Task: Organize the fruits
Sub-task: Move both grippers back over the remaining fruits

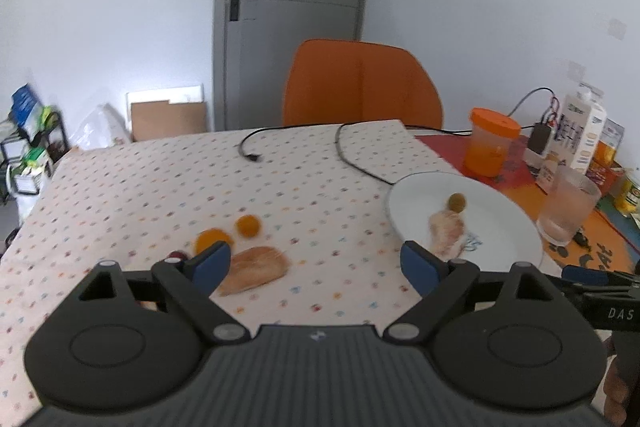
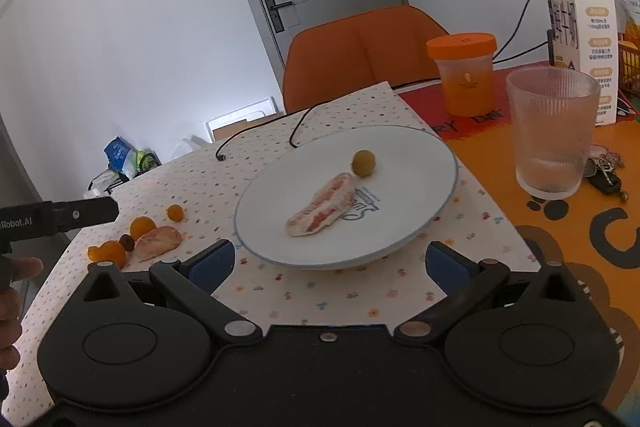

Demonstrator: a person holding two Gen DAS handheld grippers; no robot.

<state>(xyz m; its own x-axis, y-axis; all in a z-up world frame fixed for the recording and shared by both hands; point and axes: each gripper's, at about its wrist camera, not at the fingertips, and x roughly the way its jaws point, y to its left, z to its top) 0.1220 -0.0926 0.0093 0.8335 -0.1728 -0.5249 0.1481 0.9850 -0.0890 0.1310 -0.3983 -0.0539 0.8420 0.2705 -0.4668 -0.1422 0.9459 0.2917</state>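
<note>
A white plate [image 2: 420, 163] holds a pomelo segment [image 2: 324, 207] and a small green-yellow fruit [image 2: 364, 163]; it also shows in the left wrist view [image 1: 504, 223]. On the dotted cloth lie a second pomelo segment [image 1: 256, 269], two small orange fruits [image 1: 248, 225] [image 1: 212, 239] and a dark red fruit [image 1: 176, 255]. The same cluster shows in the right wrist view [image 2: 156, 239]. My left gripper [image 1: 316, 263] is open and empty just in front of that segment. My right gripper [image 2: 328, 263] is open and empty in front of the plate.
A ribbed glass [image 2: 552, 131], an orange-lidded jar [image 2: 464, 75], a milk carton [image 2: 580, 39] and keys [image 2: 604, 175] stand right of the plate. A black cable [image 1: 352, 155] lies on the cloth at the back. An orange chair [image 1: 360, 87] stands behind the table.
</note>
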